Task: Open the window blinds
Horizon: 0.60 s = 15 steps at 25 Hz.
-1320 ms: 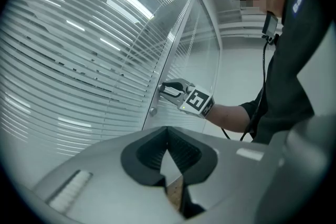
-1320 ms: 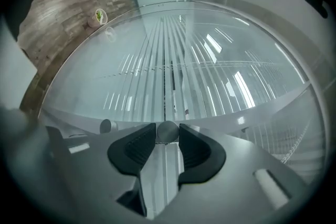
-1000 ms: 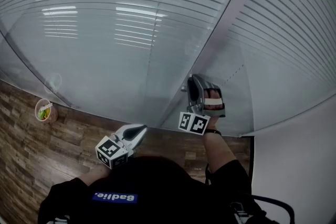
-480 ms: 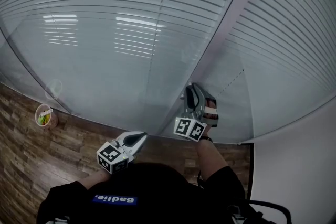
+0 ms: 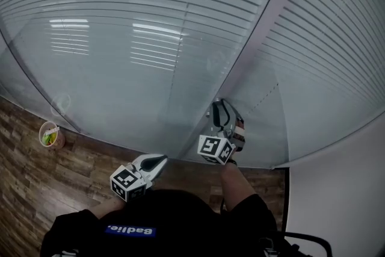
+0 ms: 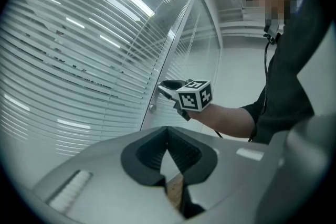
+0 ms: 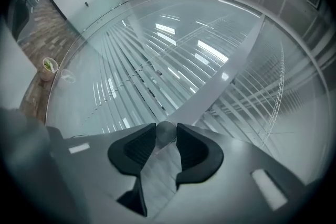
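Jaws on the right gripper (image 5: 219, 106) are clamped on the little round knob (image 7: 166, 132) beside the blinds (image 5: 120, 21); left gripper (image 5: 161, 158) jaws are closed, empty.

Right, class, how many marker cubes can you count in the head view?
2. One marker cube sits on the left gripper; the other on the right gripper, gripping the knob.

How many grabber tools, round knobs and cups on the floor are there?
grippers: 2 (left gripper, right gripper)
knob: 1
cup: 1
total: 4
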Available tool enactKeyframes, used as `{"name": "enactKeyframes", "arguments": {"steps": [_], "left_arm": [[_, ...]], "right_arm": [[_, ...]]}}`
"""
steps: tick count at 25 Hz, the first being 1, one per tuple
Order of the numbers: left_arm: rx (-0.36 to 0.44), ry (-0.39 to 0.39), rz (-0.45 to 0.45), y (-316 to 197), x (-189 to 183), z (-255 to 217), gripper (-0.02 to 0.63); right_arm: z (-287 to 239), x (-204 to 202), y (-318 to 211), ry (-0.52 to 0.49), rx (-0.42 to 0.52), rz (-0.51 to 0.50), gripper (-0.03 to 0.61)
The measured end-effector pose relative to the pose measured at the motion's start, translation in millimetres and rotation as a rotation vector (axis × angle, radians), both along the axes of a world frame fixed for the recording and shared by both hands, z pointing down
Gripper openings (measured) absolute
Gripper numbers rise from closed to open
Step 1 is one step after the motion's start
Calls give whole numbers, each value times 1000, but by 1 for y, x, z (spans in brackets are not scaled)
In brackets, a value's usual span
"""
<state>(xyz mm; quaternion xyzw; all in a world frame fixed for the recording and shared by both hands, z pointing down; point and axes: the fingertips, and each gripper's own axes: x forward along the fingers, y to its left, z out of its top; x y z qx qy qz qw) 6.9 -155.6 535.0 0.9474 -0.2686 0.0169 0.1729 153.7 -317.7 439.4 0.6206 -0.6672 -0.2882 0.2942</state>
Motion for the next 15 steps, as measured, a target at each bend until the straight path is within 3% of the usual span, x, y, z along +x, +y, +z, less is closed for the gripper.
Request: {"name": "enactKeyframes", "arguments": {"steps": [9,12,13,15], "left_arm": [[-7,10,-10,2,-3,-14,0],[-5,10,-18,4,-6,-14,0],[-4,11,-20,4,-6,-13,0],[-4,12,-25,5,-7,-13,0]], "right_arm": [[-13,4,-2,-120,-24,10,130],[-12,0,0,22,-25,-6,144],[-10,-2,1,110,-21,-12,187],[-7,-5,6,310,1,-26,192]]}}
